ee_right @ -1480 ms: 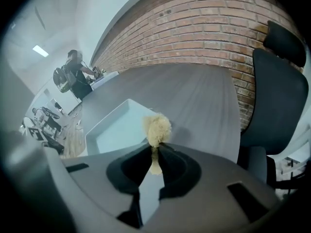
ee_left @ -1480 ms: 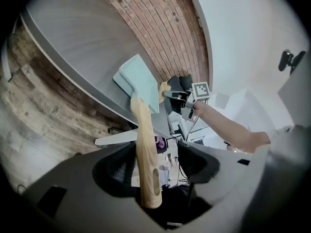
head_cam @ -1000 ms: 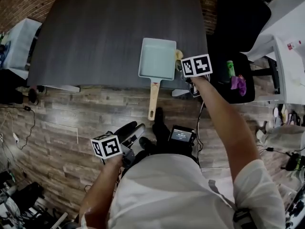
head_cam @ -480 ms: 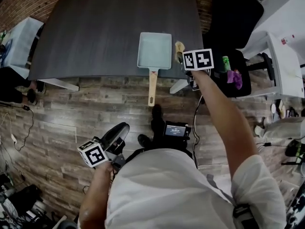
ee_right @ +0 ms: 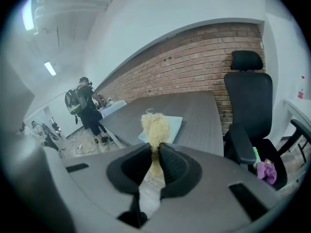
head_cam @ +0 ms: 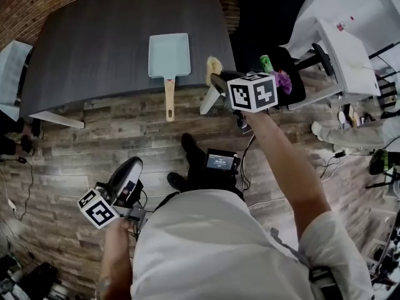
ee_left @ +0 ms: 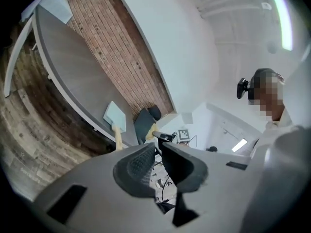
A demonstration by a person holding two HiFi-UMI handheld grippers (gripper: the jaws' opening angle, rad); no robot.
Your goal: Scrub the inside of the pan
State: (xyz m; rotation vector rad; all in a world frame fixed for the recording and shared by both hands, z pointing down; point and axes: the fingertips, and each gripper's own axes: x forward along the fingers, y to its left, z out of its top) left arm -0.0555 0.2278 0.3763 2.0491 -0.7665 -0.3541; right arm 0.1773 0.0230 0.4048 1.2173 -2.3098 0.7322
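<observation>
Head view: the pale blue pan (head_cam: 169,54) sits on the dark desk (head_cam: 94,42) near its front edge, its wooden handle jutting out over the plank floor (head_cam: 62,161). The right tongs (head_cam: 215,79) are clamped on a yellowish fibrous scrubber (head_cam: 214,66), off the desk's corner and apart from the pan. The left tongs (head_cam: 132,167) are low by the person's hip. Their jaws have just been closing and stand nearly together with nothing between them.

My left gripper (ee_left: 158,148) has just been closing its jaws, which meet at the tips with nothing between them. Well beyond the tips, up and left, the pale blue pan (ee_left: 114,115) lies on the dark table (ee_left: 68,76), with a black chair (ee_left: 143,124) just behind.
</observation>
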